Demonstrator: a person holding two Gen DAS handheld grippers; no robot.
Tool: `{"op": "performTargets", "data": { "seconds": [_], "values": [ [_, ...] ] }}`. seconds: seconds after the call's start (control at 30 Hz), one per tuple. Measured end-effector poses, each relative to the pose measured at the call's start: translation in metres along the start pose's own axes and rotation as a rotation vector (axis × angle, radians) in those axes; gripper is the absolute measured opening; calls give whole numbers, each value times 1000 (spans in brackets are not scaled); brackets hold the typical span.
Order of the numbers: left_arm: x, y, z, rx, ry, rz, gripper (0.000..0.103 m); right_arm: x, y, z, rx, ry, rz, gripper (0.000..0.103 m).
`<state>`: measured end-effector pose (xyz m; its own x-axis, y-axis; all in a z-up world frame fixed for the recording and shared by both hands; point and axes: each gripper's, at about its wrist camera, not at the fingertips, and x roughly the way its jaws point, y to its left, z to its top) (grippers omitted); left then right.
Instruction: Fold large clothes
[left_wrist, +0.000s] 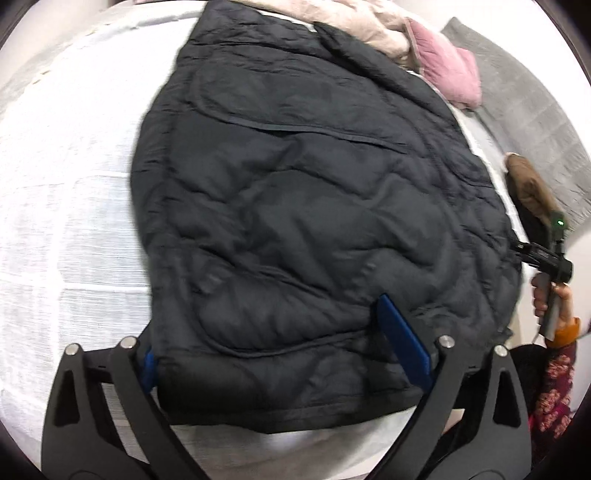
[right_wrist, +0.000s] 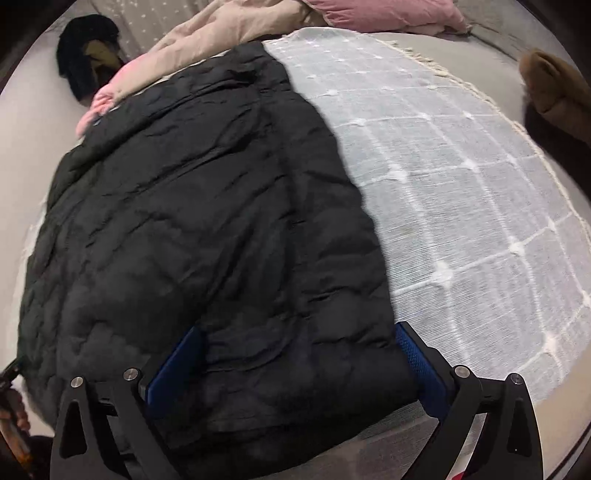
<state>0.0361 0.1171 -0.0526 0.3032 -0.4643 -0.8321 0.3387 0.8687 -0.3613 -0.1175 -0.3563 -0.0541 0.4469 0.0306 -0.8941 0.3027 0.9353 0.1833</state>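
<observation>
Near hem: your left gripper (left_wrist: 273, 354) and right gripper (right_wrist: 295, 354), jaws wide, gripping nothing | 2 grippers straddle black jacket (left_wrist: 314, 206) | flat on white throw (right_wrist: 461, 184), ready for folding.

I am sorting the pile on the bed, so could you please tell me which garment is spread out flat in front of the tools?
The black quilted jacket; the beige garment and pink garment lie bunched behind it.

Black quilted jacket (left_wrist: 295, 206), lying flat

It is resting folded on a white grid-patterned cloth (right_wrist: 461, 192) (surface wrinkled), hem edge facing the cameras.
</observation>
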Motion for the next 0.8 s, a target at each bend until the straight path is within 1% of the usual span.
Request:
{"op": "performTargets", "data": {
  "seconds": [0.07,0.13,0.17,0.2,0.23,0.3,0.4,0.43,0.47,0.53,0.57,0.67,0.8],
  "values": [
    [0,-4,-1,0,2,-54,82,-2,9,-4,-2,-4,25,92],
    [1,-6,-1,-20,10,-120,64,-5,12,-5,22,-14,56,81],
    [2,-6,-1,-30,8,-123,60,-6,13,-5,35,-17,78,75],
    [2,-6,0,-31,2,-112,50,-6,13,-5,55,-15,112,56],
    [1,-6,0,-29,-6,-112,34,-6,13,-4,73,-10,144,35],
    [-3,-6,0,-52,-27,-141,21,-9,12,-6,129,-7,246,16],
    [-18,-11,1,-55,-104,-162,16,-29,22,-6,111,-92,244,10],
    [-27,-15,2,-49,-147,-178,14,-42,27,-7,99,-141,261,10],
    [-33,-16,1,-43,-175,-191,14,-49,28,-7,95,-172,278,9],
    [-52,-23,2,-26,-255,-222,13,-72,31,-8,100,-250,337,8],
    [-59,-26,3,-23,-282,-235,13,-85,31,-9,108,-288,373,8],
    [-90,-33,0,-24,-383,-284,12,-108,29,-12,122,-357,419,7],
    [-126,-37,-12,-28,-472,-352,11,-140,14,-22,174,-446,469,7]
  ]
}}
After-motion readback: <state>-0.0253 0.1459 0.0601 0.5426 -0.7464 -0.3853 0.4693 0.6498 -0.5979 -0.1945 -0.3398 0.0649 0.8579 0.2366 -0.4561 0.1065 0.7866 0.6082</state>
